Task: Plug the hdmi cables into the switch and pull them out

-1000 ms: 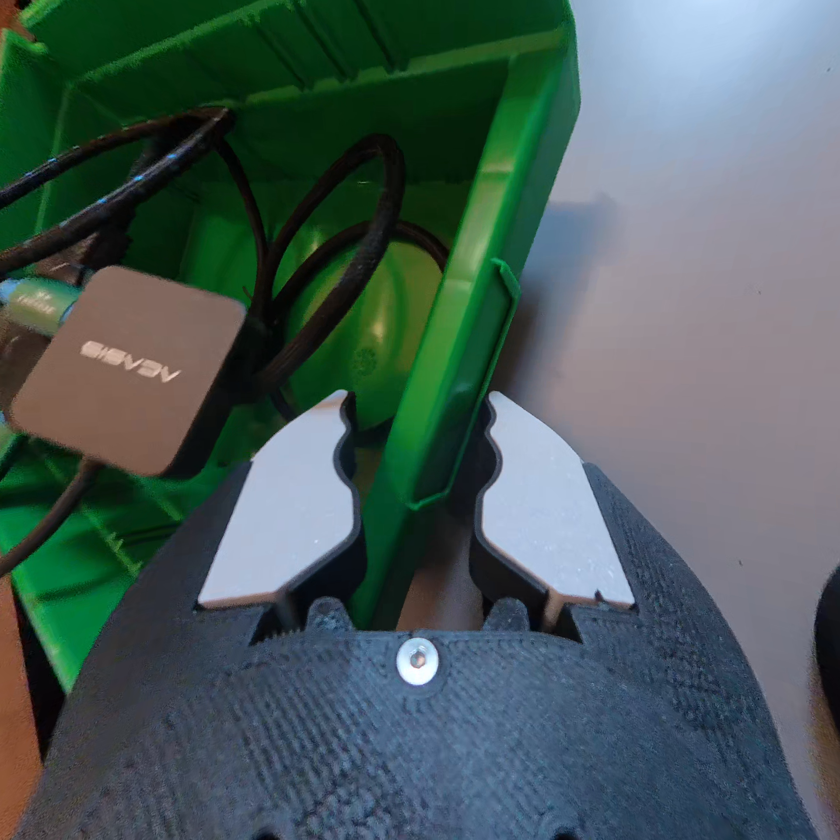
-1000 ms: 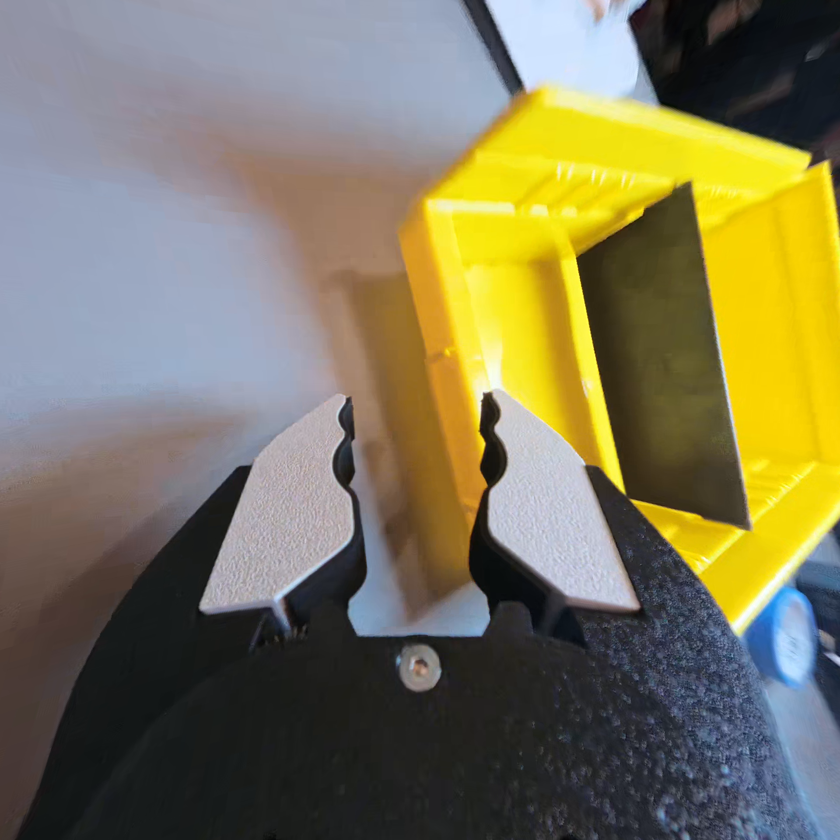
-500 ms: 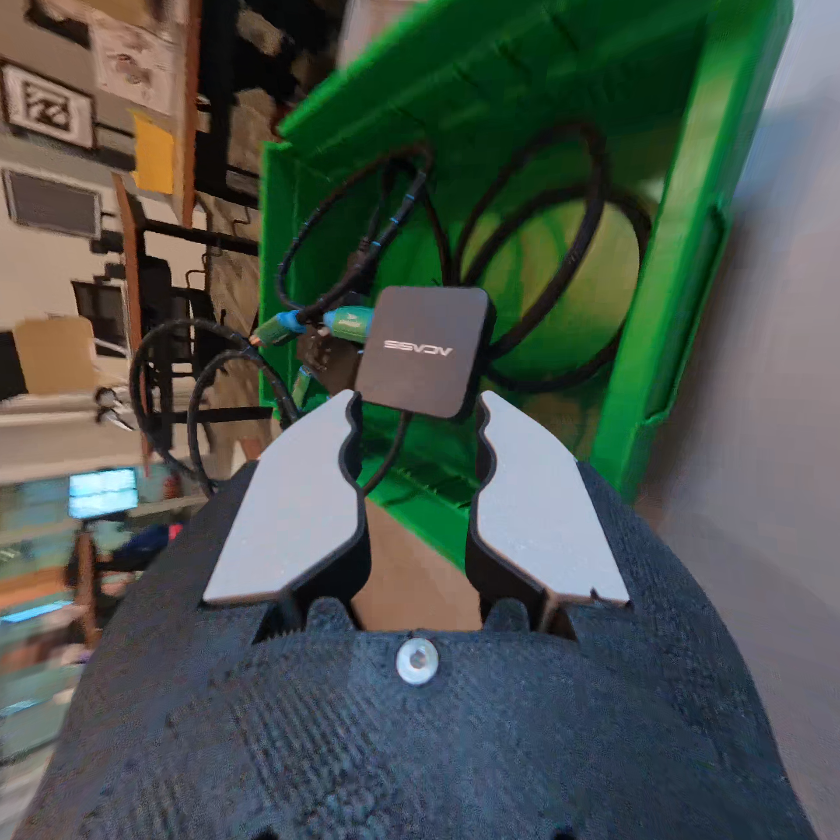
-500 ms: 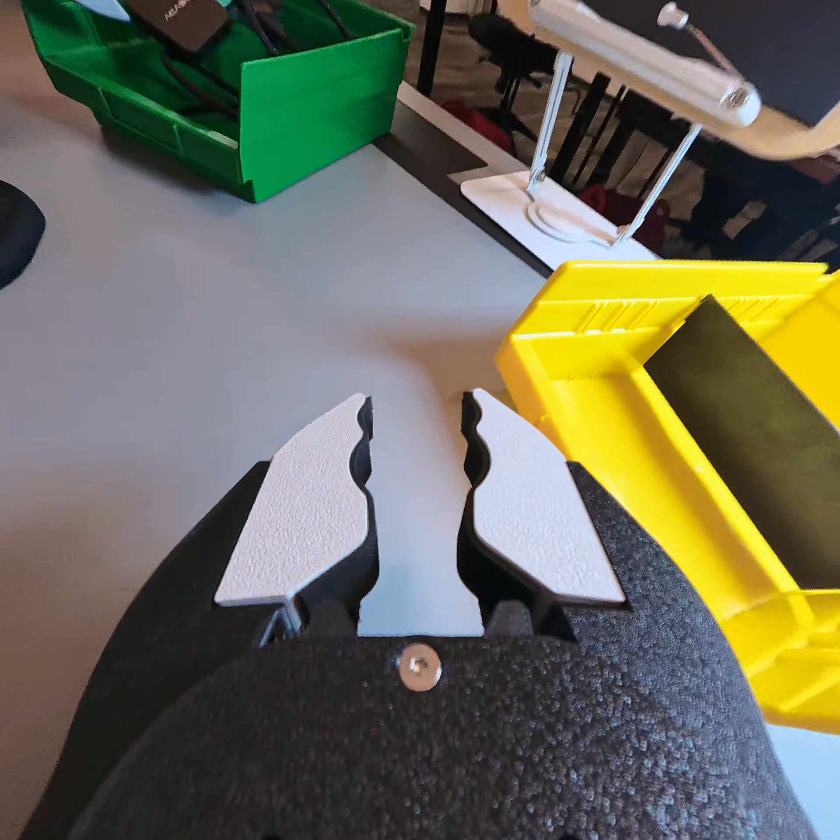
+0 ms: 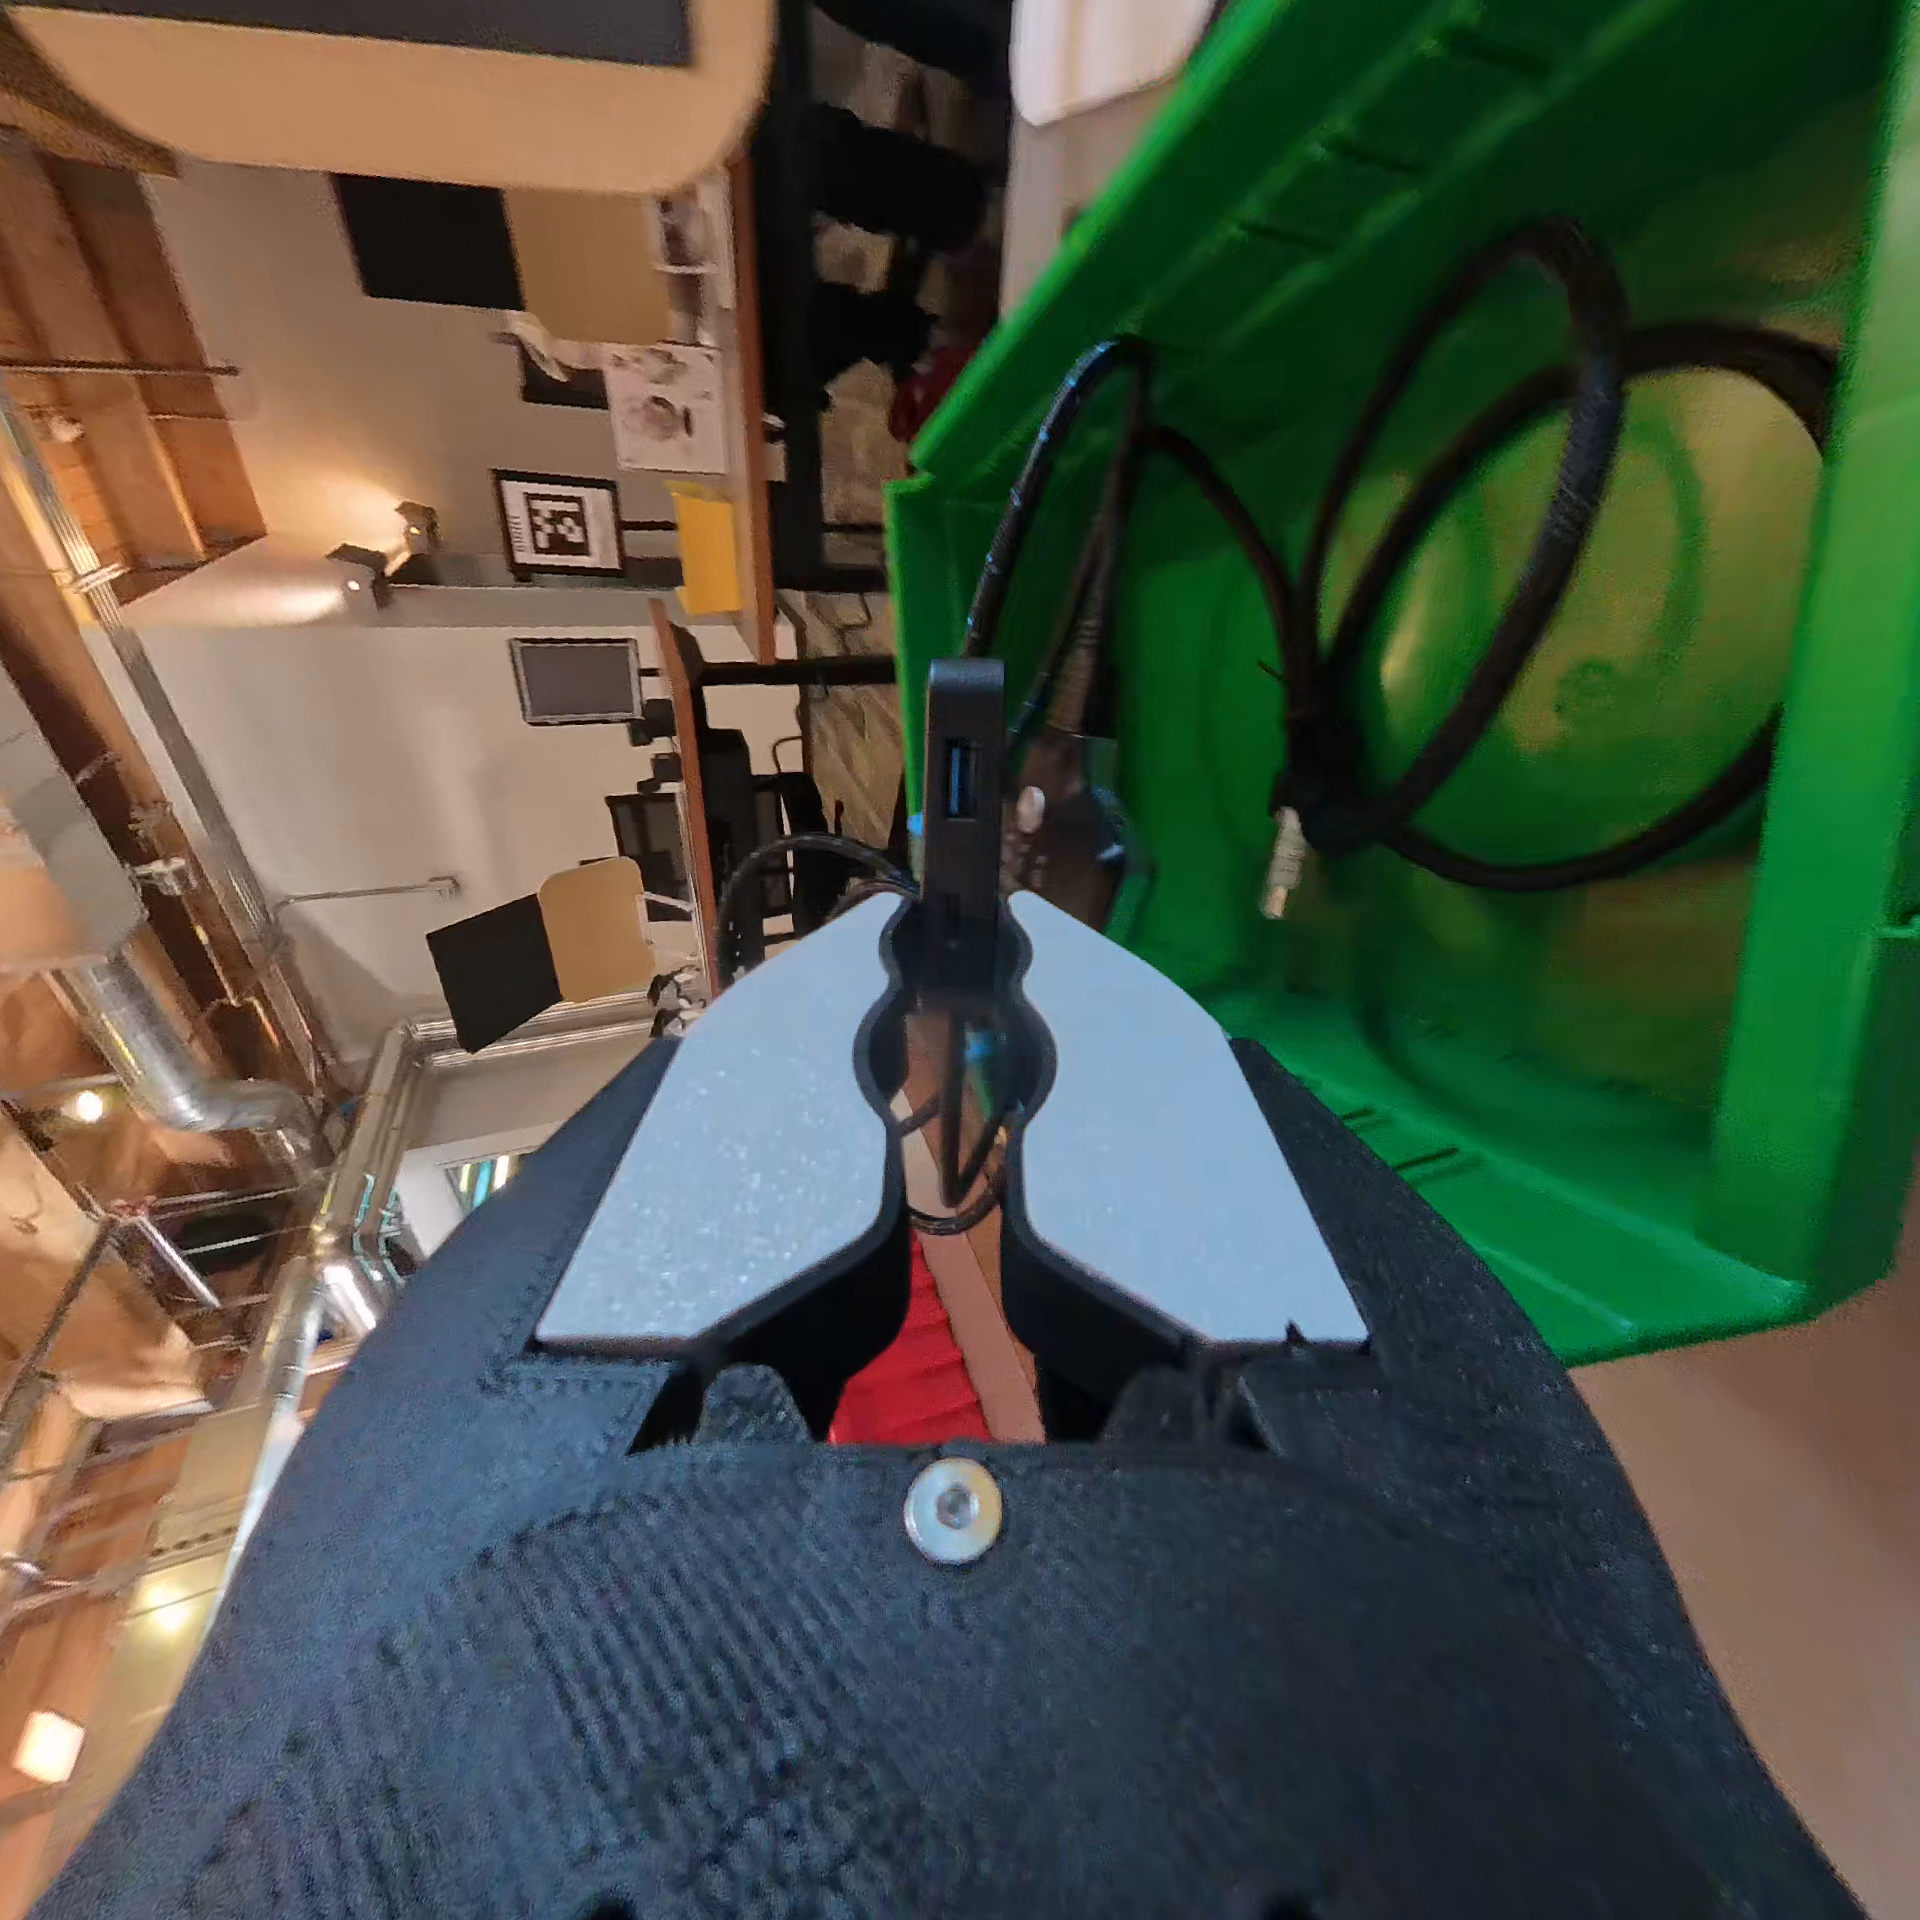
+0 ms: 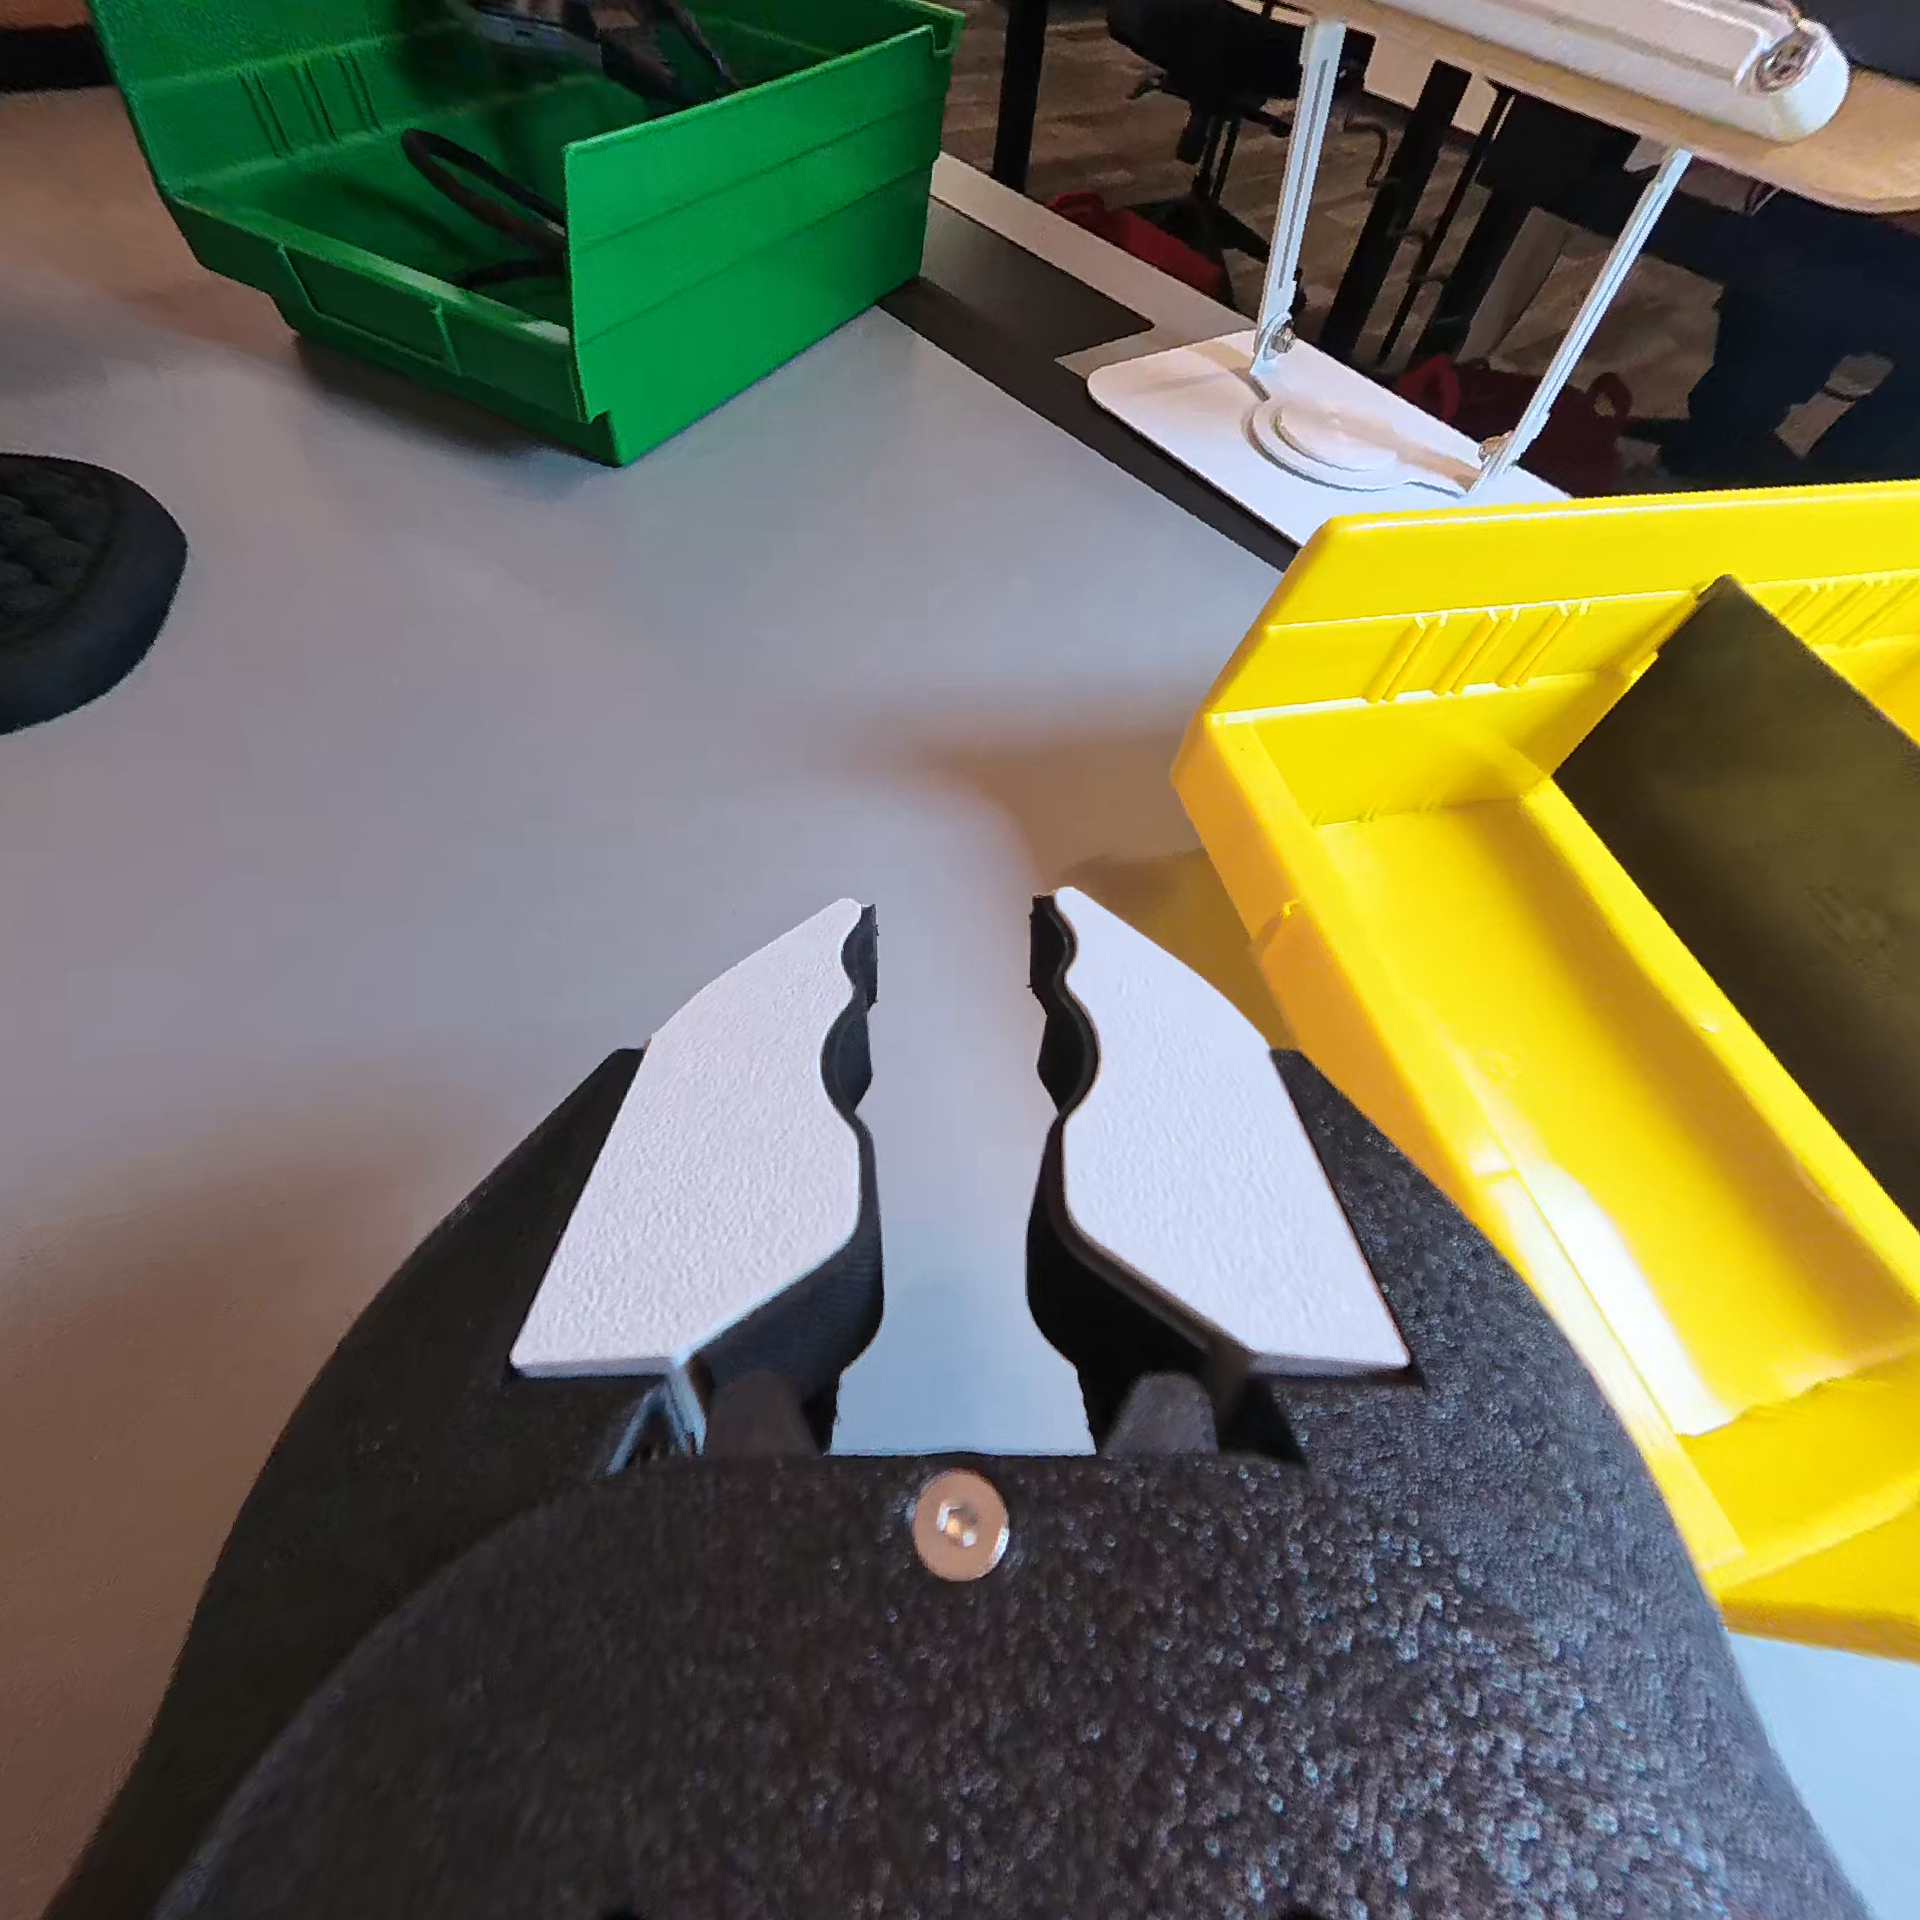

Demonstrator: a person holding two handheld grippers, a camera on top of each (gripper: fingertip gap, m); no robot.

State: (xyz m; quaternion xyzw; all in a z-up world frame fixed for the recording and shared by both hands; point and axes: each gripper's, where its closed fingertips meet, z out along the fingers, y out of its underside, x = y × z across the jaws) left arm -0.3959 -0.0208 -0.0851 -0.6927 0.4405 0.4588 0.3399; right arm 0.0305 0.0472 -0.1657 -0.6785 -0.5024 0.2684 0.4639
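Black and slim, the switch (image 5: 964, 790) sits edge-on in our left gripper (image 5: 958, 940), whose jaws are clamped on its lower end, a port facing us. We should carry it level and clear of the bin wall, so the trailing leads do not snag. Just right of it, the green bin (image 5: 1849, 935) holds the coiled black HDMI cables (image 5: 1590, 416), one metal plug (image 5: 1283, 862) hanging free. Farther right, our right gripper (image 6: 954, 951) hangs over the grey table (image 6: 520, 727), jaws apart and empty, beside the yellow bin (image 6: 1382, 935) holding only a dark divider (image 6: 1766, 790).
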